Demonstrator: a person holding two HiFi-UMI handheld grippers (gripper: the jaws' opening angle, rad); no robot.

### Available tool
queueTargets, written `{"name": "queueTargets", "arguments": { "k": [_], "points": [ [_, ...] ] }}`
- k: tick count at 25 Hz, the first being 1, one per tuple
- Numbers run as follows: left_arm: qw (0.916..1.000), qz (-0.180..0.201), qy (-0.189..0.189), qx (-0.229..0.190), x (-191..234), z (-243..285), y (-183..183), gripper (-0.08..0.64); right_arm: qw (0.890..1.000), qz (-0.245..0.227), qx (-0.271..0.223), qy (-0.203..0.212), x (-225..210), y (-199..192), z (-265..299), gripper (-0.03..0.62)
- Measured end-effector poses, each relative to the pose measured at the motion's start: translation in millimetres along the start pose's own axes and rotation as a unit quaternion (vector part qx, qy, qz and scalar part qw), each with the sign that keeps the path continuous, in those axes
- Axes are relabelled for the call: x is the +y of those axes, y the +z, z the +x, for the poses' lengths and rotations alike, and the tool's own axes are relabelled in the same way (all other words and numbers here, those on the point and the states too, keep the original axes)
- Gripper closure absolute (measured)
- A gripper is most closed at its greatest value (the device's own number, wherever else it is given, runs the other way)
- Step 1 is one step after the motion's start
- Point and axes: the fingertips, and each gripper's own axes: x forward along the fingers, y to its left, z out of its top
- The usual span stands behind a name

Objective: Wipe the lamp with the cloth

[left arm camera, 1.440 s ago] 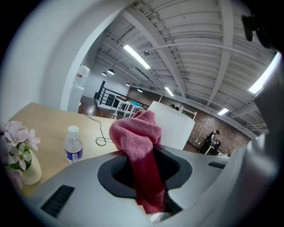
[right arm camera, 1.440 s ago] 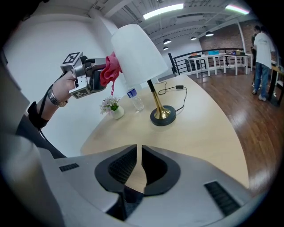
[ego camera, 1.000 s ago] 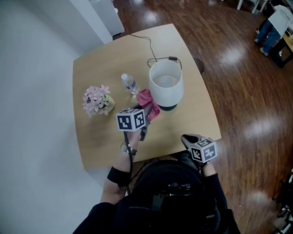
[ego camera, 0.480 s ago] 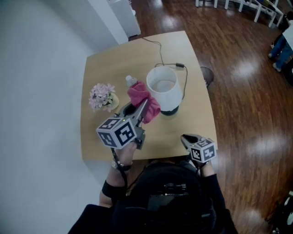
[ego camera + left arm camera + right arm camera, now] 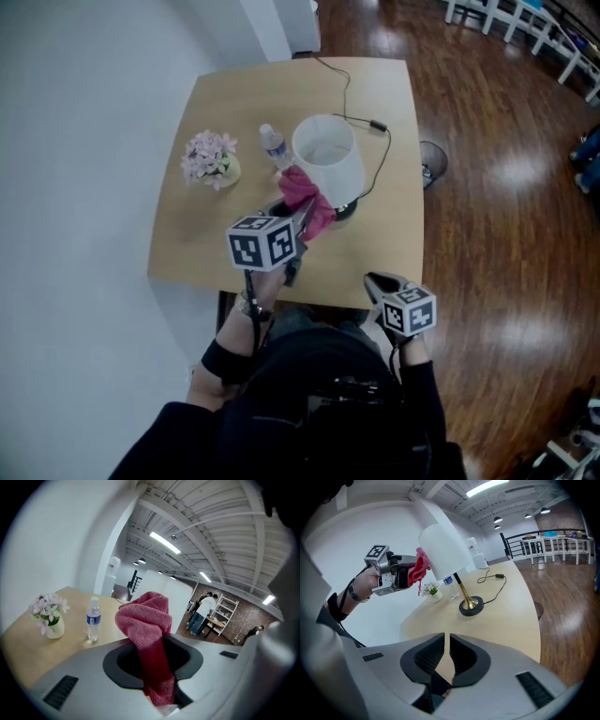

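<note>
A table lamp with a white shade (image 5: 327, 159) stands on a gold stem and dark round base (image 5: 470, 607) on the wooden table (image 5: 187, 239). My left gripper (image 5: 300, 217) is shut on a pink cloth (image 5: 307, 199). It holds the cloth up in the air right beside the shade's near side. In the left gripper view the cloth (image 5: 149, 630) bulges out from between the jaws. In the right gripper view the cloth (image 5: 419, 569) hangs at the shade's left edge. My right gripper (image 5: 373, 280) hovers at the table's near edge, jaws together with nothing in them (image 5: 447, 641).
A small water bottle (image 5: 273, 145) and a vase of pink flowers (image 5: 212, 157) stand left of the lamp. The lamp's cord (image 5: 373, 123) runs across the table's far right. Wooden floor surrounds the table; people stand by shelves (image 5: 201, 613) in the distance.
My left gripper has lifted the cloth and carried it toward the lamp shade. The right gripper stays near the table's front edge, still closed.
</note>
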Motion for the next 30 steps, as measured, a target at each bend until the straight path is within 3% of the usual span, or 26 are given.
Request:
{"name": "queueTargets", "arguments": {
  "k": [7,16,20,23,30],
  "points": [
    [0.9968,-0.016,-0.003,0.078,16,35,-69,0.443,1.000,0.005,0.018,-0.023,-4,0,-7,0.552],
    [0.9919,-0.038,-0.046,0.112,46,62,-107,0.443,0.995,-0.018,0.055,-0.077,10,10,-10,0.552],
    [0.9882,-0.039,-0.076,0.127,42,44,-131,0.443,0.993,-0.023,0.050,-0.107,13,19,-12,0.552],
    [0.9894,0.001,-0.103,0.102,18,9,-114,0.445,0.993,-0.006,0.051,-0.110,12,17,-13,0.552],
    [0.9861,0.084,-0.143,0.008,-45,-28,-15,0.448,0.995,-0.014,0.041,-0.087,-4,33,-1,0.552]
  ]
}}
